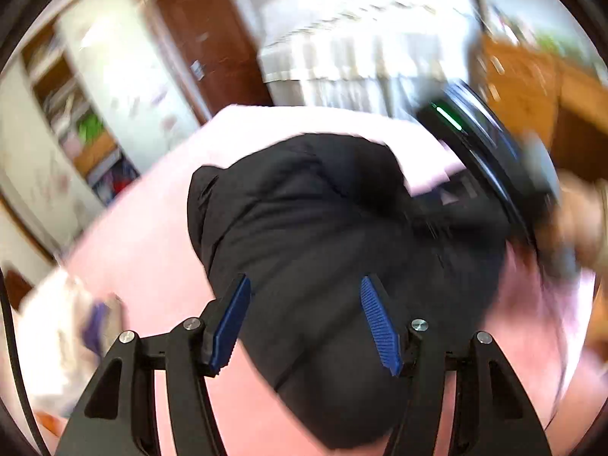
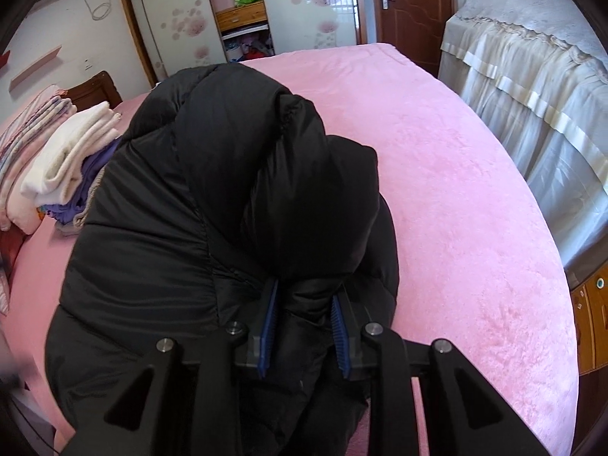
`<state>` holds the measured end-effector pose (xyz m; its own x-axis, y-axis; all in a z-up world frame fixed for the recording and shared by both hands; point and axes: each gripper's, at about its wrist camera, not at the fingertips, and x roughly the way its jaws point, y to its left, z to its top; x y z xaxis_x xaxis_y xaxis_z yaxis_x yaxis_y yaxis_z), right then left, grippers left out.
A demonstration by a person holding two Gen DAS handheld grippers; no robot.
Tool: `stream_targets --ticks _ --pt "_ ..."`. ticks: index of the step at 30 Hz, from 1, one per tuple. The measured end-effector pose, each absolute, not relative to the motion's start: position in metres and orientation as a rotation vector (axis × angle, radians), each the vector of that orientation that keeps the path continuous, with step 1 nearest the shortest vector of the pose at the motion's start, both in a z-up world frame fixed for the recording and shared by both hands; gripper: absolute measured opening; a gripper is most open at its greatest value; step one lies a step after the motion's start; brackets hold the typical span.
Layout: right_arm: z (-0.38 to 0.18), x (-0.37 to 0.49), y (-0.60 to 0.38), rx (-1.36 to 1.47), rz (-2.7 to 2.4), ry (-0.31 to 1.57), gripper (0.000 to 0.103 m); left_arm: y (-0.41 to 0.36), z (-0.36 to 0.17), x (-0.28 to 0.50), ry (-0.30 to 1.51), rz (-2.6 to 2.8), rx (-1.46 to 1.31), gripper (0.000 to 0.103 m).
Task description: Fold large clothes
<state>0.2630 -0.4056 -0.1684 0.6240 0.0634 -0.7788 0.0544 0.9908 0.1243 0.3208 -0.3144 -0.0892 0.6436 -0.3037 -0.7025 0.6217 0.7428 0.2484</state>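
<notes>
Black puffer jacket (image 2: 212, 205) sits bunched on the pink bed cover (image 2: 456, 190), mid-bed, already doubled over into a thick lump. Folded laundry stack (image 2: 64, 159) at the far left, just beside the jacket.

Right gripper (image 2: 304, 323): jaws narrow, pinching a fold of jacket fabric at the near edge. Grip looks solid, padding bulging between the blue pads (image 2: 268, 323).

Left gripper (image 1: 306, 319): jaws wide, nothing in them, hovering over the jacket (image 1: 323, 247). The left view is motion-blurred, so whether it touches the fabric is hard to say; looks like apart.

Step in hand, my read: carry the pinched edge over to finish the fold.

How to do it well:
- Keep the right pinch deep. Puffer shell is slick and the fill springs back, so a shallow bite will slip.
- Bring the left down onto the bulk as an anchor, or take a second edge, before pulling.
- Lift the edge clear of the lump, then lay it flat, don't drag it across the plush cover.
- Press air out after laying, else it reopens.
- Steer away from the laundry stack.
</notes>
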Motion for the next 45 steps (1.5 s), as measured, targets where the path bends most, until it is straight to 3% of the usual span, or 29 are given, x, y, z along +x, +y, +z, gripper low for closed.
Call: stream_targets --ticks 5,11,27,35,38,42,45 --pt "-0.178 0.255 -0.400 0.139 -0.041 0.867 0.025 -0.333 -0.125 0.393 0.798 -0.498 0.437 0.059" --pt "-0.194 0.252 -0.397 0.173 -0.083 0.841 0.026 -0.345 -0.179 0.429 0.810 -0.435 0.445 0.060" --pt "-0.240 0.269 -0.392 0.231 -0.146 0.845 0.028 -0.330 -0.244 0.433 0.775 -0.404 0.389 0.061" --pt "-0.240 0.273 -0.387 0.198 -0.169 0.867 0.028 -0.327 -0.245 0.422 0.747 -0.380 0.408 0.062" --pt "-0.227 0.272 -0.382 0.153 -0.173 0.873 0.032 -0.325 -0.235 0.416 0.743 -0.361 0.395 0.069" --pt "-0.207 0.269 -0.376 0.109 -0.183 0.873 0.036 -0.312 -0.216 0.410 0.786 -0.331 0.309 0.087" --pt "-0.189 0.262 -0.375 0.115 -0.179 0.864 0.040 -0.302 -0.201 0.404 0.812 -0.320 0.240 0.090"
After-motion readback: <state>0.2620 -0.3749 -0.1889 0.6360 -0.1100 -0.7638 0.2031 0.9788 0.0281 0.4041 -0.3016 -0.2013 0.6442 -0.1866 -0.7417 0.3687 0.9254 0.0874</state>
